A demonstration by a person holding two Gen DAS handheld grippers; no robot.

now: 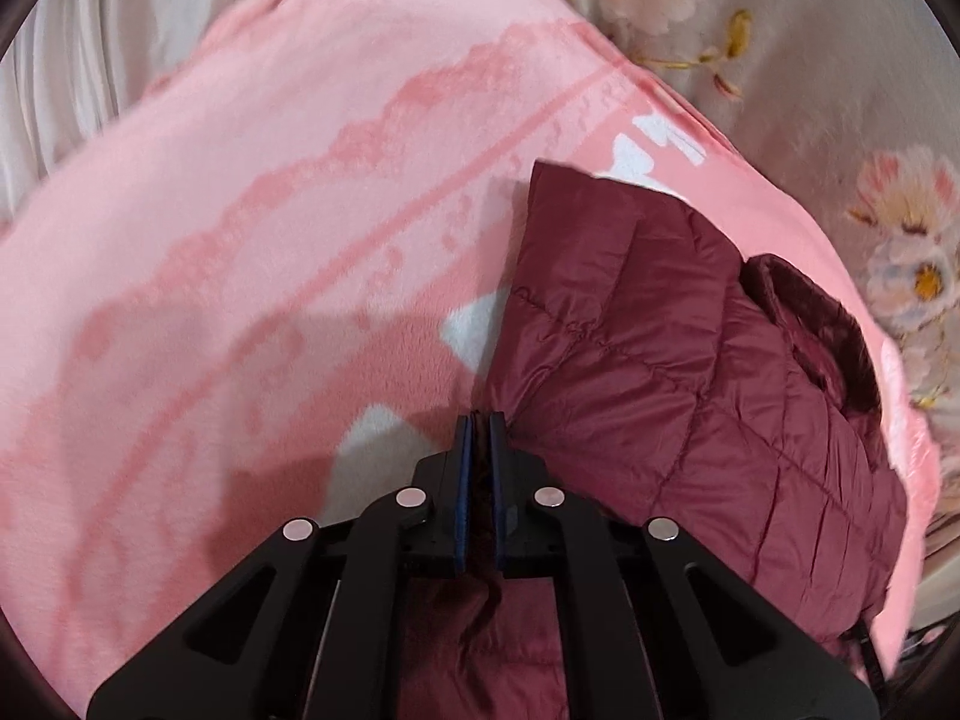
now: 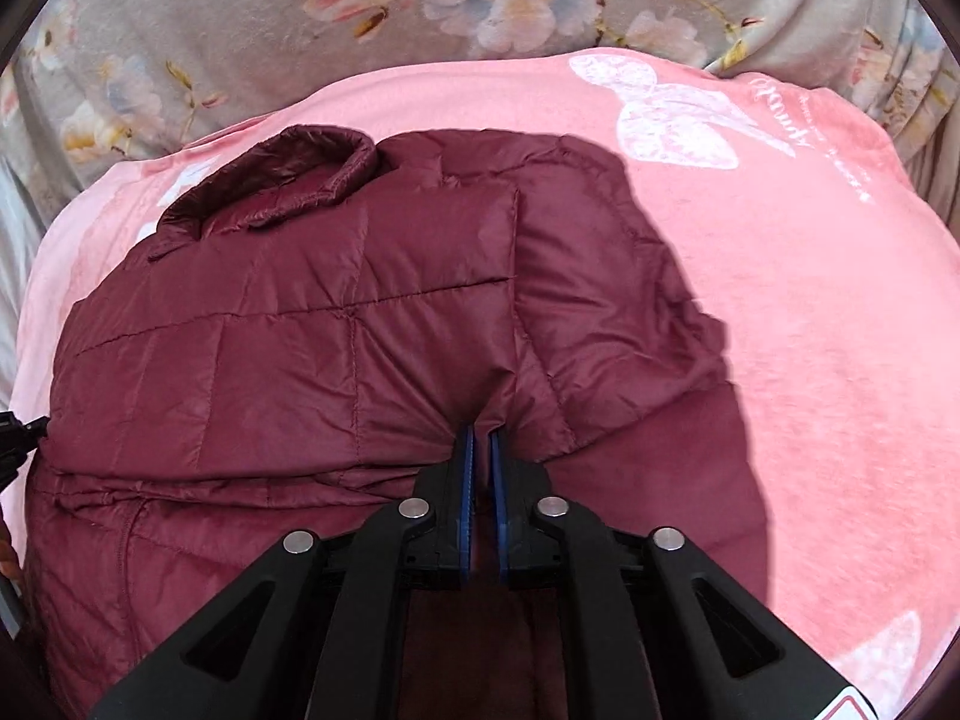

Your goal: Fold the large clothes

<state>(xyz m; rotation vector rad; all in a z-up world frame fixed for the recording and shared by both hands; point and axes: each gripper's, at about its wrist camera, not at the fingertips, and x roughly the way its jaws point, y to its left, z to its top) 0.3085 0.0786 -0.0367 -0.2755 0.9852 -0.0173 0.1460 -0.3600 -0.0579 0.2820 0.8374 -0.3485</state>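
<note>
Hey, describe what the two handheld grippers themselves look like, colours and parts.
Both look alike: the left gripper and right gripper have matte black angular linkage arms with triangular cutouts, four round silver pivot pins, and two narrow fingers faced with blue pads. No cables or sleeves show.

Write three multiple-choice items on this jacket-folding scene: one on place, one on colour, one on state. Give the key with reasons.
1. What does the quilted jacket lie on?
A. a pink blanket
B. a bare wooden floor
C. a metal rack

2. What colour is the jacket?
A. navy
B. maroon
C. yellow

3. How does the right tool stand?
A. wide open above the jacket
B. out of view
C. shut on jacket fabric

Key: 1 A, the pink blanket spreads under and around the jacket; 2 B, both views show dark red quilting; 3 C, the blue pads sit close together with fabric puckered between the tips, as at the left tool.
</note>
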